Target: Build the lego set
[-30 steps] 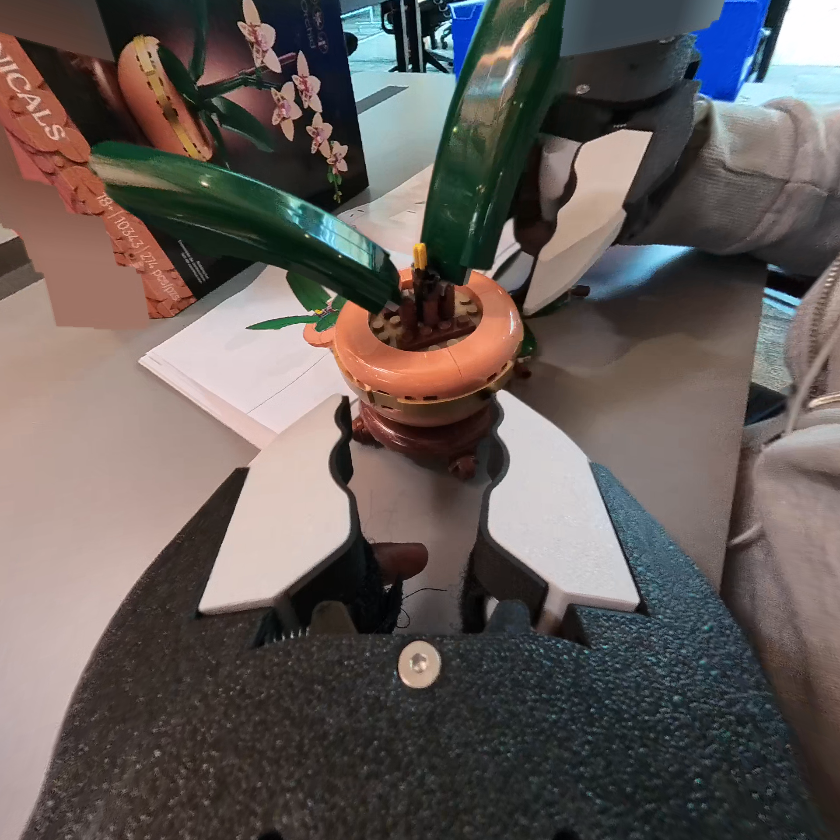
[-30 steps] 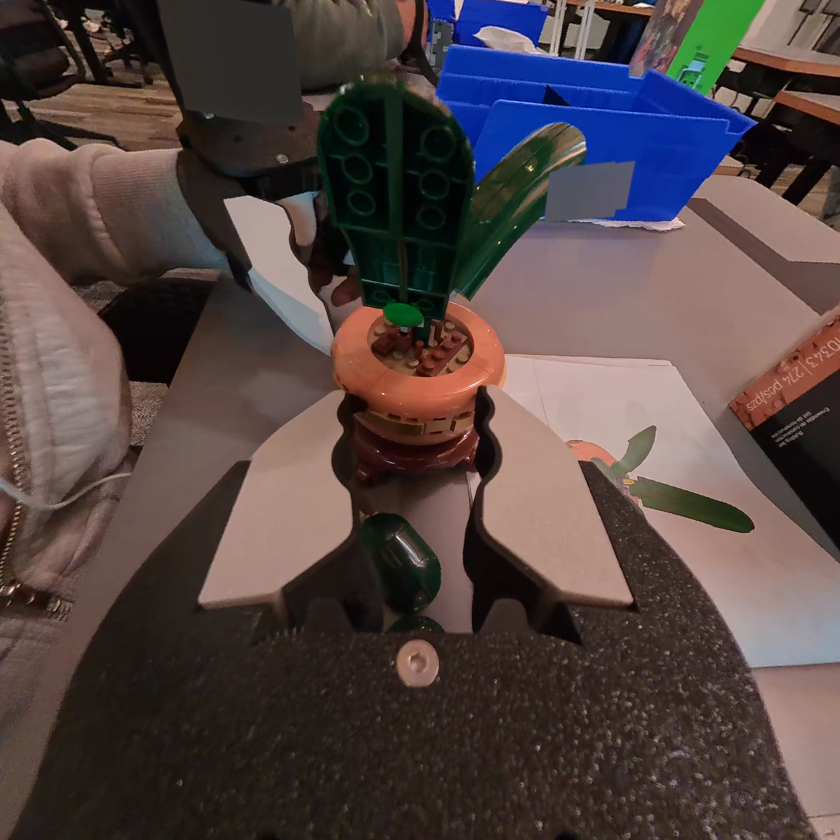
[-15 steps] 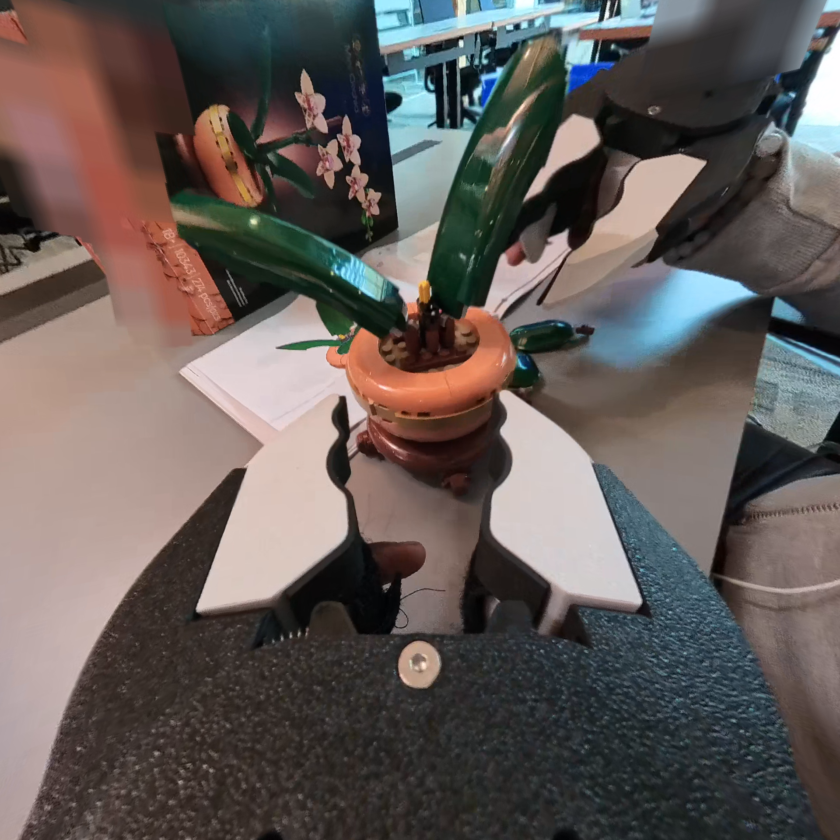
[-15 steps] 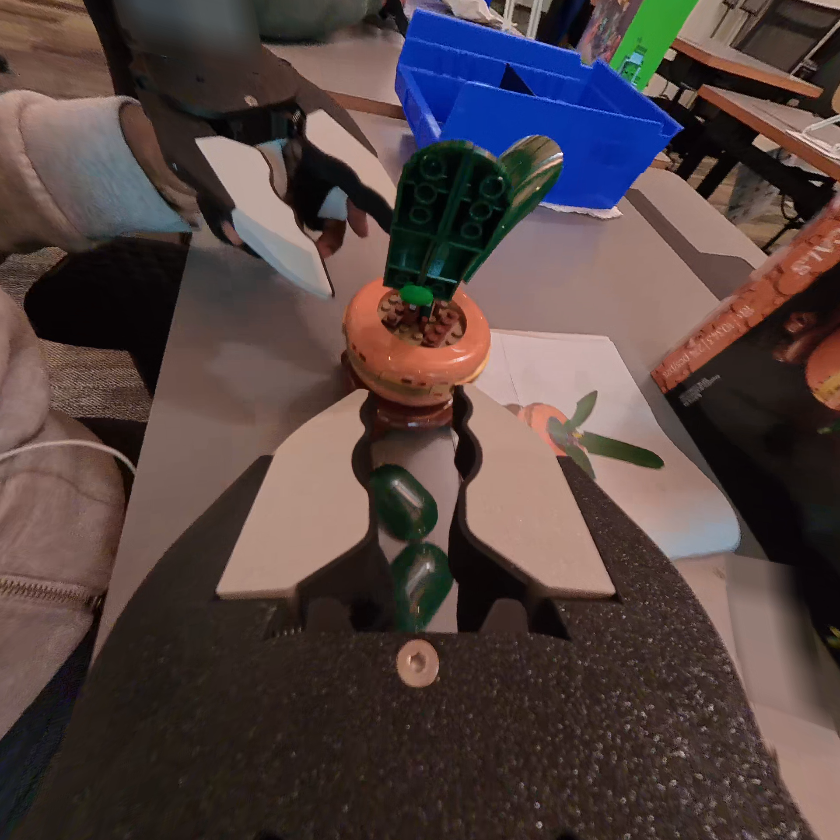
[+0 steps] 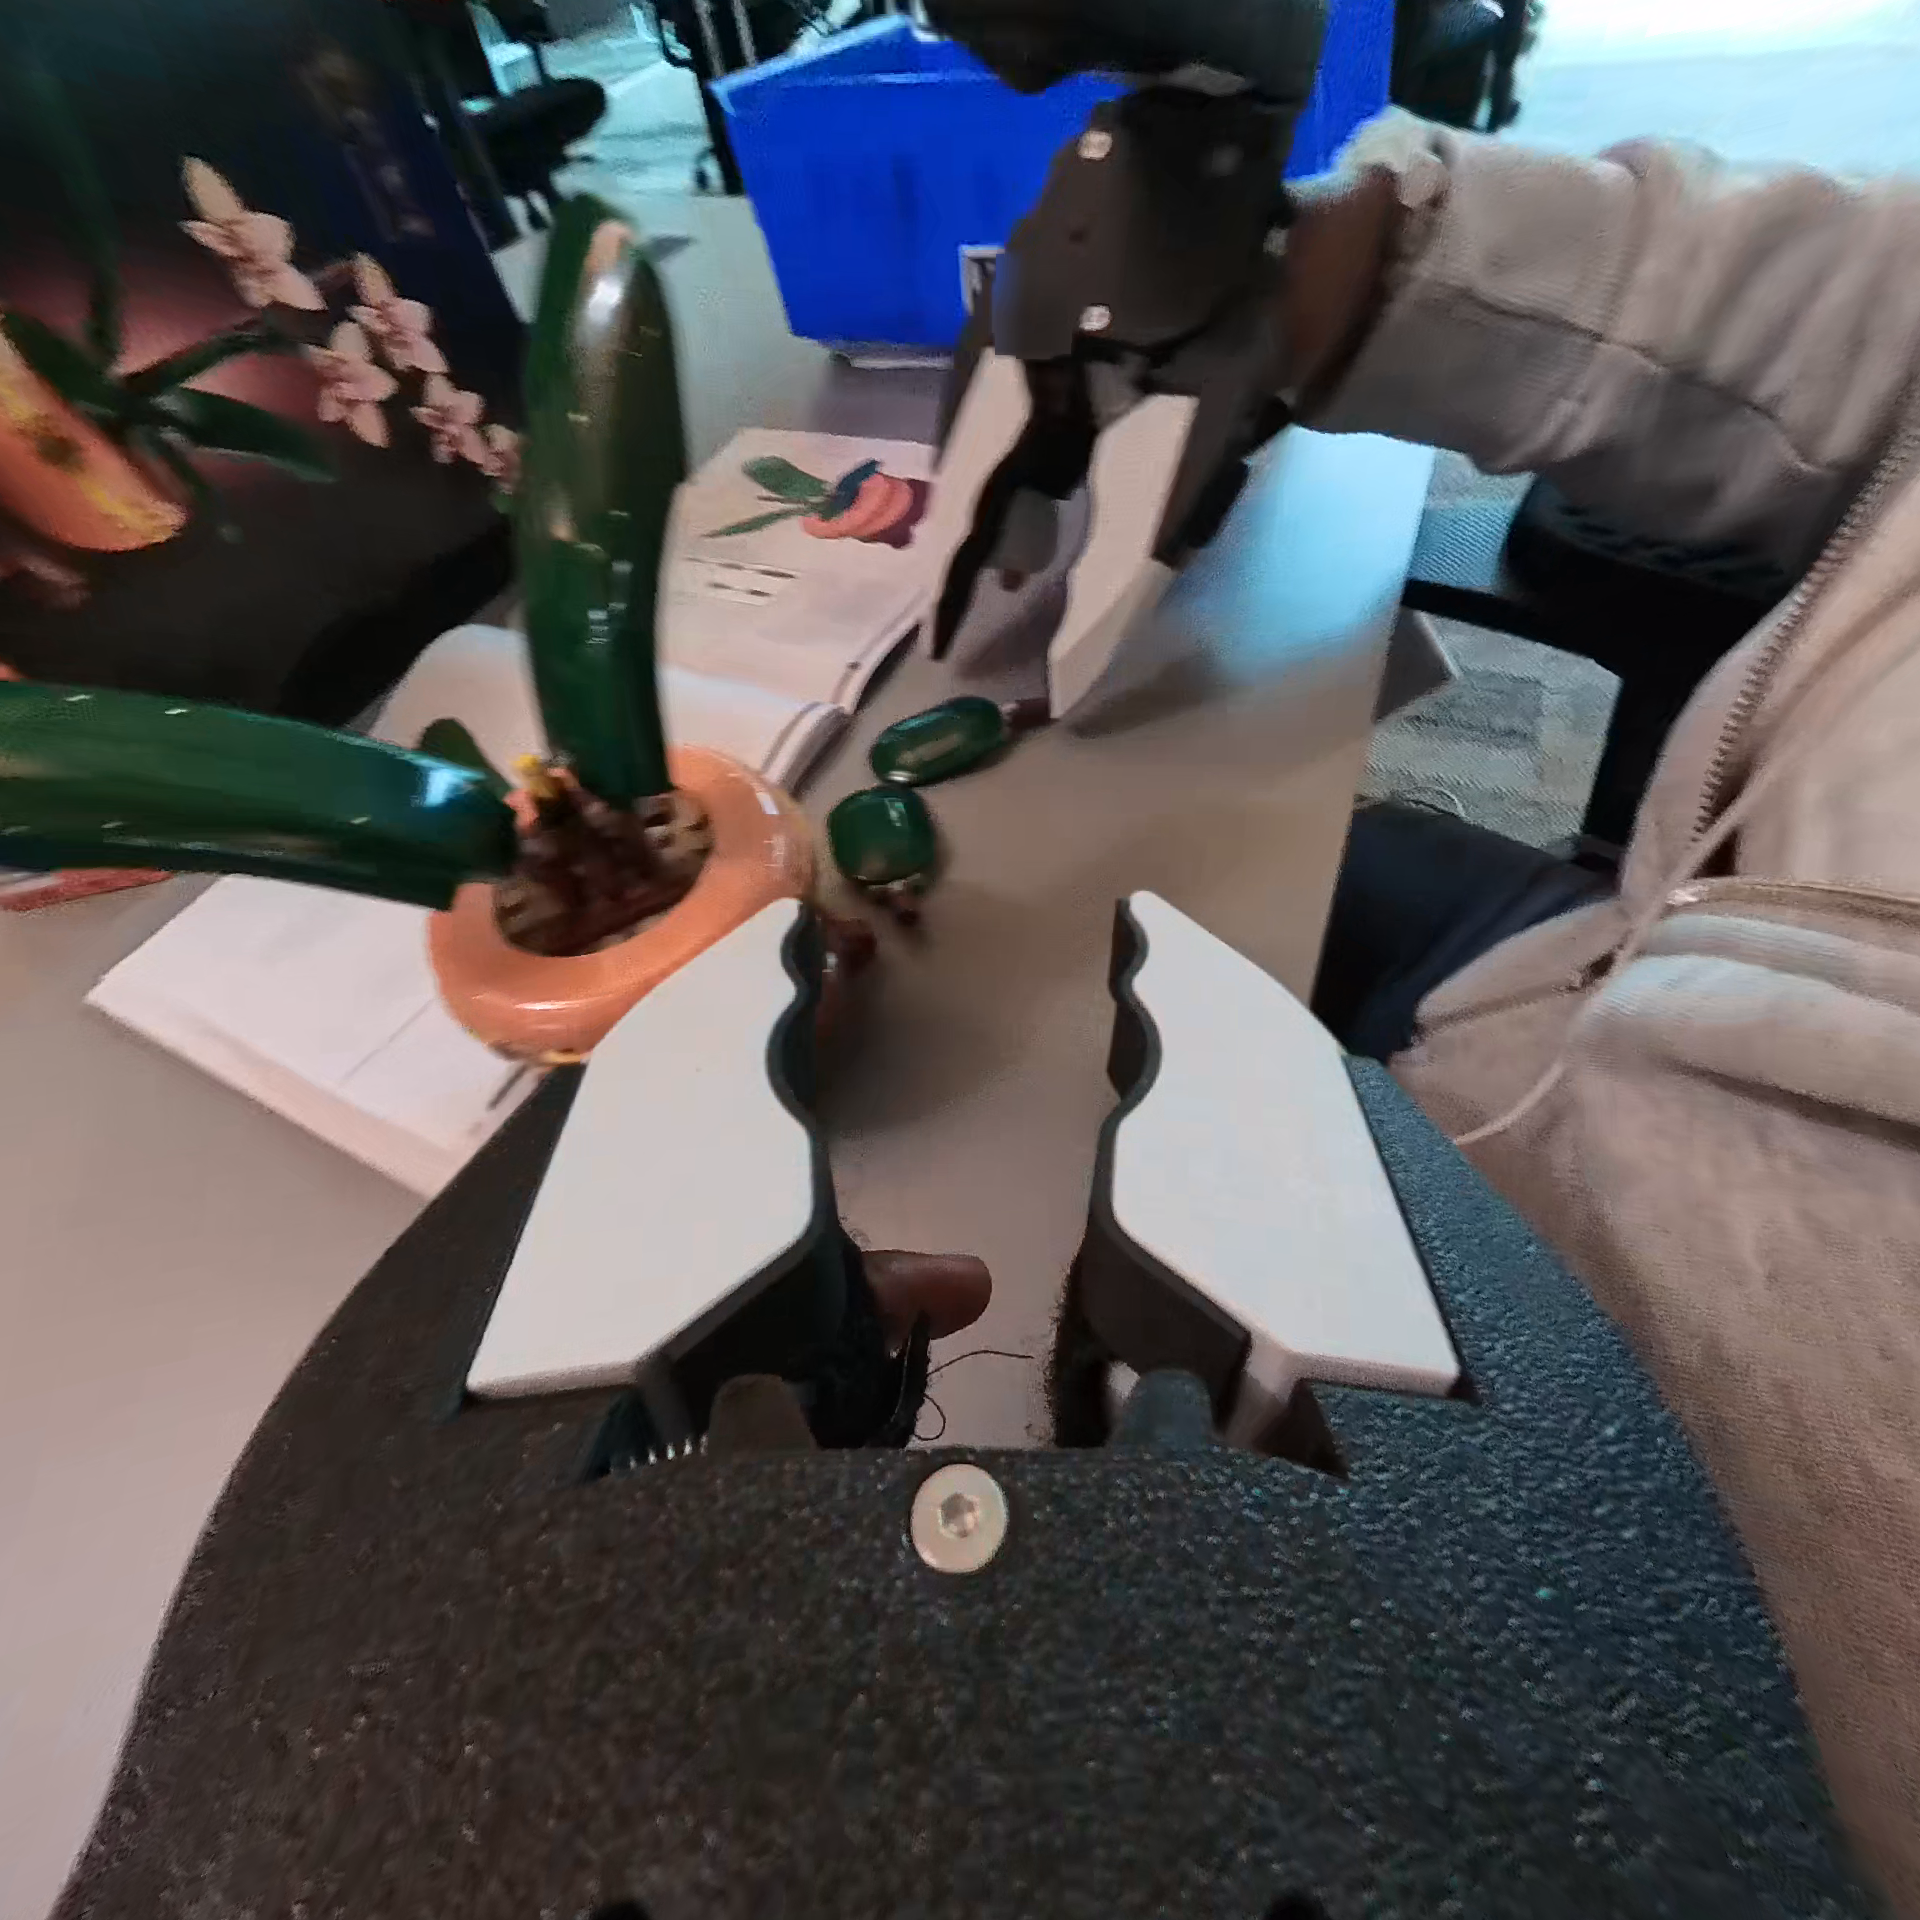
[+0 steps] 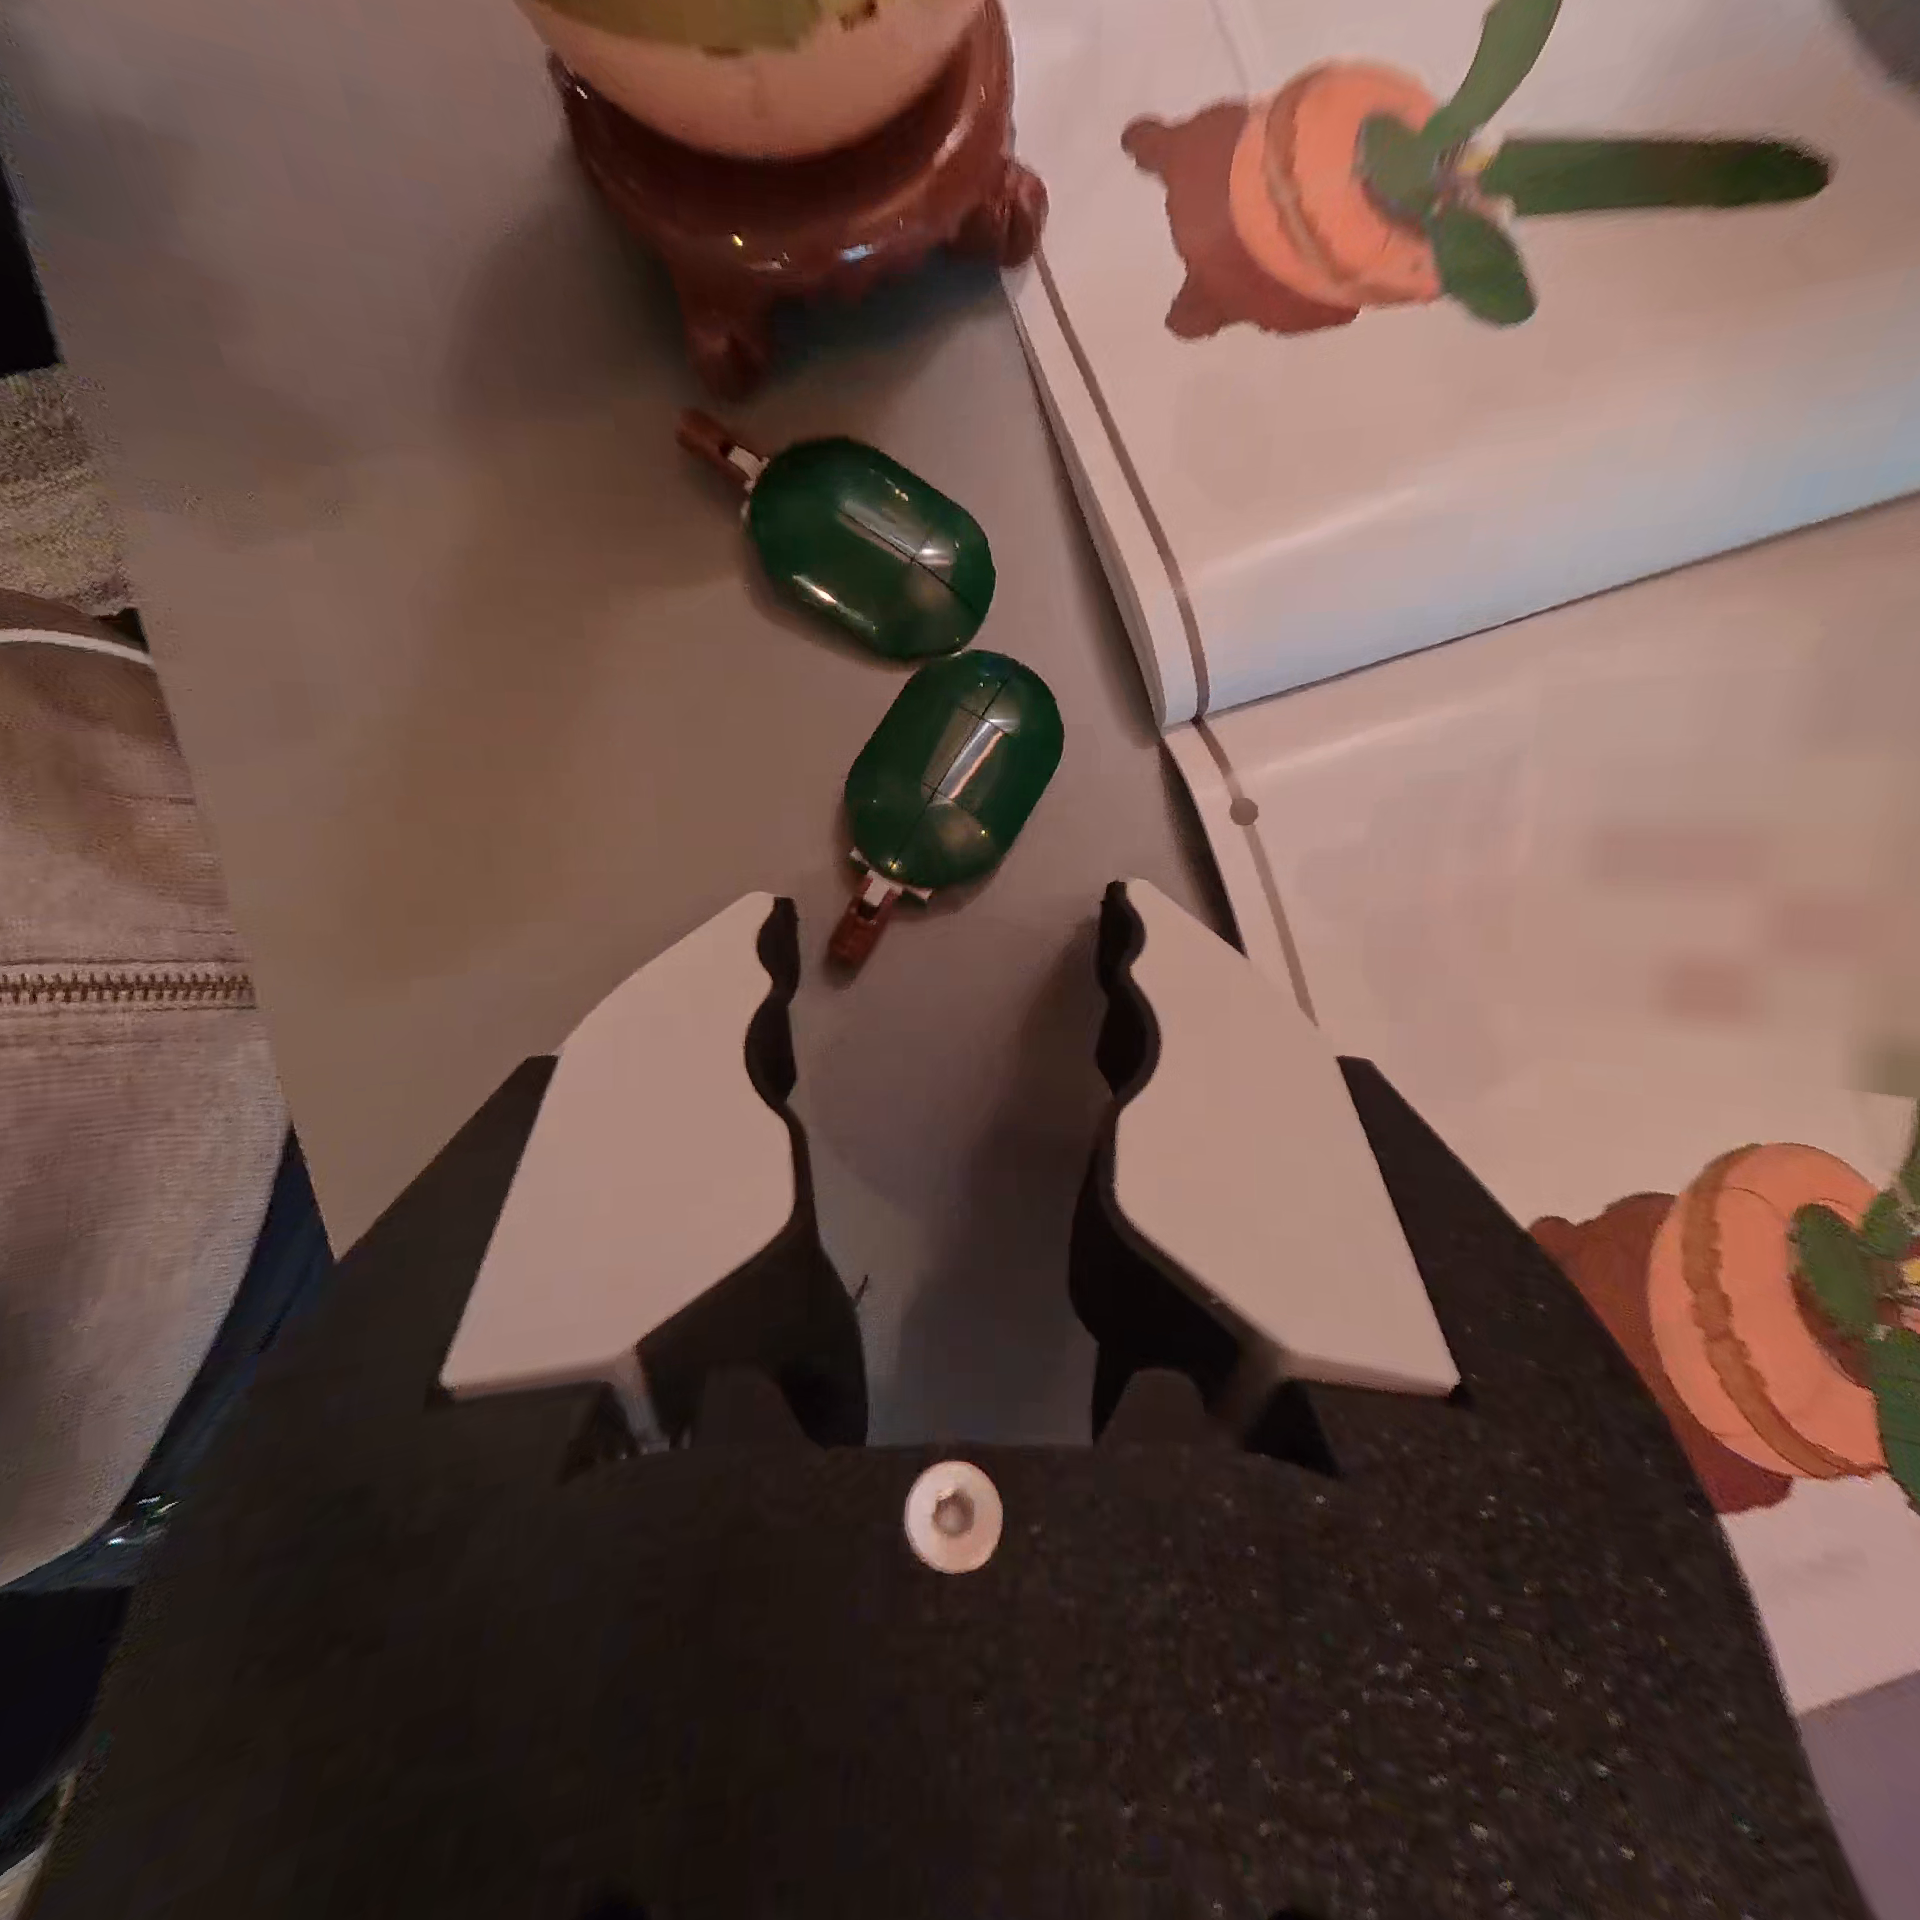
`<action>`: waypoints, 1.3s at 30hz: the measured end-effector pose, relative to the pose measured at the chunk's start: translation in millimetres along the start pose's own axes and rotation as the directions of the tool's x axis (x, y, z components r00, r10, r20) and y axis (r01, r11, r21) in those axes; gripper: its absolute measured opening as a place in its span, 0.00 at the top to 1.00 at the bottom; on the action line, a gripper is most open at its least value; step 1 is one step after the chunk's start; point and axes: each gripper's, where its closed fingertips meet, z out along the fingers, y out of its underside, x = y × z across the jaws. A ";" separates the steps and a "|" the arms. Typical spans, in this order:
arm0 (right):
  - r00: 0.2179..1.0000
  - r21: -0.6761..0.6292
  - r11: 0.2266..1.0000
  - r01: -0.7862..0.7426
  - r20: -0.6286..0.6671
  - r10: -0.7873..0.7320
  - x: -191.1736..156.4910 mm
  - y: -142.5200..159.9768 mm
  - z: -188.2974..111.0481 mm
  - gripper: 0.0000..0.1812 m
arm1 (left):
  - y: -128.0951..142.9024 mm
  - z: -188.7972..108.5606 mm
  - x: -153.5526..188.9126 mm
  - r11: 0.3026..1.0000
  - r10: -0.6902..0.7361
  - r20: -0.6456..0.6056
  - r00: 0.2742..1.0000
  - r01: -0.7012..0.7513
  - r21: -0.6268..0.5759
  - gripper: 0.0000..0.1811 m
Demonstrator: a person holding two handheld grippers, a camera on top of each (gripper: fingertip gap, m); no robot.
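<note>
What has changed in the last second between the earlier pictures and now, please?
The left claw has let go of the pot's brown base and slid off to its right, open and empty. The right claw has drawn back from the pot and tipped down over the two small green leaf pieces on the table, open. The pot, its two tall leaves and the instruction booklet stayed put.

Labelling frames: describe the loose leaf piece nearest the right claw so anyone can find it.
Start at the peach pot on its brown base, then follow the grey table toward the right claw. Two small dark green oval leaves lie there; take the nearer leaf, whose brown clip points at the claw.
</note>
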 end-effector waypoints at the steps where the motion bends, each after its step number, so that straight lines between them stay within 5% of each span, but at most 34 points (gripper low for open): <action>1: 1.000 -0.030 0.999 -0.012 0.010 0.012 0.5 0.4 4.1 0.68 | 1.8 2.7 5.4 1.000 0.009 -0.015 1.000 -0.009 -0.014 0.70; 9: 1.000 -0.052 0.999 0.000 0.003 0.001 -3.6 -10.8 11.7 0.84 | -4.3 13.2 16.8 0.996 -0.077 -0.058 0.995 0.079 0.046 0.70; 19: 0.990 0.287 0.948 -0.139 0.078 0.121 -20.5 -28.5 -10.1 0.84 | -14.0 23.8 34.5 0.937 -0.309 -0.101 0.946 0.321 0.139 0.71; 23: 1.000 0.541 0.841 -0.007 0.029 -0.009 -46.2 -66.4 -41.9 0.85 | -25.8 33.4 38.8 0.879 -0.414 -0.122 0.902 0.431 0.203 0.72; 26: 0.990 0.608 0.781 0.141 -0.072 -0.122 -65.0 -80.4 -56.9 0.85 | -41.0 38.0 36.5 0.796 -0.509 -0.185 0.841 0.541 0.270 0.74; 30: 0.961 0.614 0.739 0.276 -0.165 -0.222 -82.4 -86.9 -65.5 0.85 | -57.4 35.4 37.8 0.684 -0.580 -0.329 0.746 0.665 0.301 0.78; 34: 0.933 0.578 0.732 0.360 -0.216 -0.289 -92.2 -89.3 -62.3 0.85 | -65.6 27.6 34.8 0.603 -0.590 -0.416 0.692 0.720 0.344 0.94; 39: 0.929 0.561 0.743 0.364 -0.166 -0.329 -97.8 -87.9 -61.8 0.83 | -62.9 22.0 32.9 0.626 -0.564 -0.438 0.700 0.708 0.326 0.97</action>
